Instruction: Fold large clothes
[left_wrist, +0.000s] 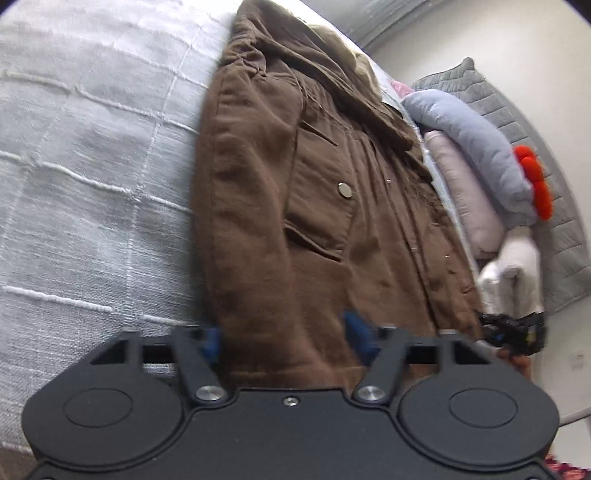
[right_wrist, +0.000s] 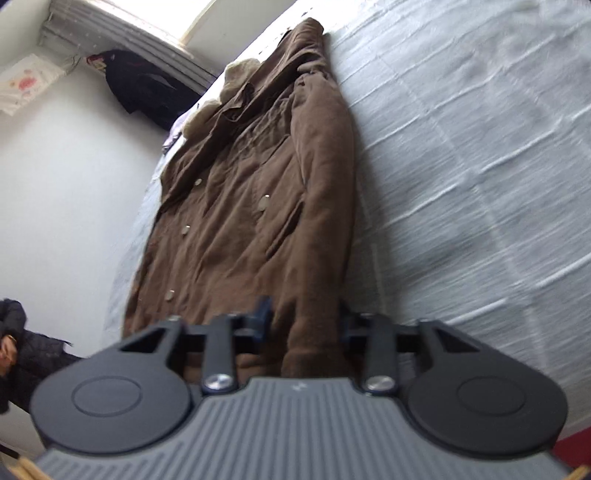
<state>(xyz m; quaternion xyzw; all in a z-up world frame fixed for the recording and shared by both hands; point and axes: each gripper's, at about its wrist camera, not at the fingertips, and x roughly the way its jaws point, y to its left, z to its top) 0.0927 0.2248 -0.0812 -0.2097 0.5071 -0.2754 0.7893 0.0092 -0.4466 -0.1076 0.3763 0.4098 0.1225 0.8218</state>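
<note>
brown coat (left_wrist: 303, 206) lies flat and lengthwise on the bed (left_wrist: 85, 192), front side up, collar toward the far edge and hem at the near edge where both grippers work. laid out straight like that so the hem corners can be taken and carried toward the collar for a fold, as a guess.

left to right in the left wrist view: bare white bedspread, then the coat's sleeve lying along its side, the flap pocket (left_wrist: 325, 206) with a metal snap, the button placket. past the coat's right side, a pile of soft things sits on the bed: a blue-grey pillow (left_wrist: 469, 147), a pink one (left_wrist: 465, 199), something red and fuzzy (left_wrist: 535, 181), a grey quilted cover (left_wrist: 517, 110) behind. loose pile, no bin or basket anywhere in view, so nothing to report inside a container; the pocket's contents can't be told, flap is down.

left gripper (left_wrist: 284, 339): jaws narrowed onto the hem, brown cloth bunched between the blue pads, reads as clamped on the coat's near edge, sleeve side.

right gripper (right_wrist: 303, 321): jaws drawn closer, pinching the cuff end of the sleeve and hem together. it shows small at the right edge of the left view (left_wrist: 513, 328), so the two grips sit at opposite hem corners.

holding both corners keeps the heavy fabric level when lifted; thick layers may slip from one grip.
</note>
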